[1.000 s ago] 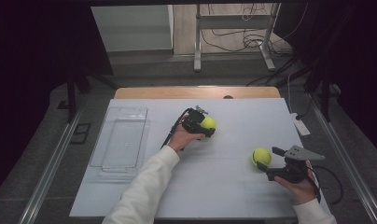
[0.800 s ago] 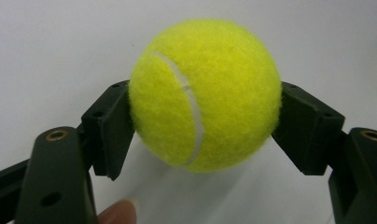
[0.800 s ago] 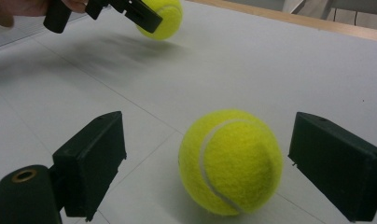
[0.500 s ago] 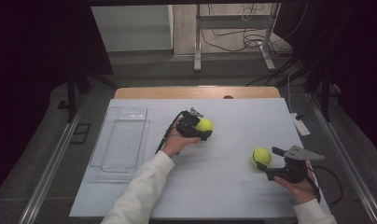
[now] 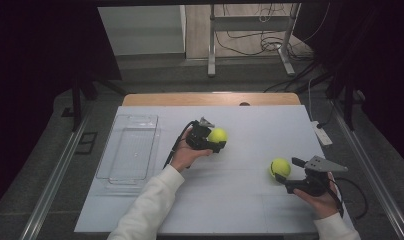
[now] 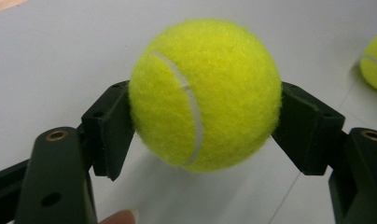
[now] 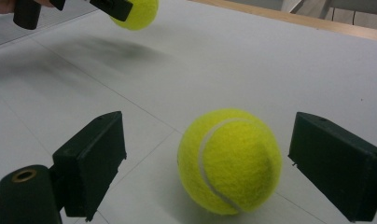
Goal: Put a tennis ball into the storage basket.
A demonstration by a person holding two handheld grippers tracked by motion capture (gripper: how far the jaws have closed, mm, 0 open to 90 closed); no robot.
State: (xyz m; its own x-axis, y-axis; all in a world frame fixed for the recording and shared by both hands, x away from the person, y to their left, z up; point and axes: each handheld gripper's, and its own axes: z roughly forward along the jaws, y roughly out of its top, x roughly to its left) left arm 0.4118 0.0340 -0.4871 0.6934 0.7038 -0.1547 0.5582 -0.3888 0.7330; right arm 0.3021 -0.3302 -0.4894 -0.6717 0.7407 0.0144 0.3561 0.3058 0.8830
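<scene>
Tennis ball [image 6: 203, 95] sits clamped in the left gripper [image 5: 206, 138], lifted above the desk [image 5: 240, 210]. Second tennis ball [image 7: 229, 161] rests on the desk between the right gripper's [image 5: 295, 181] wide-spread jaws, untouched.

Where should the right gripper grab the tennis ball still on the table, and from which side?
Across its widest middle, coming in level along the table from the person's side. The loose tennis ball rests on the white table, already between the open jaws of the right gripper, with gaps both sides. It is round, so an off-centre pinch would probably squeeze it out.
</scene>
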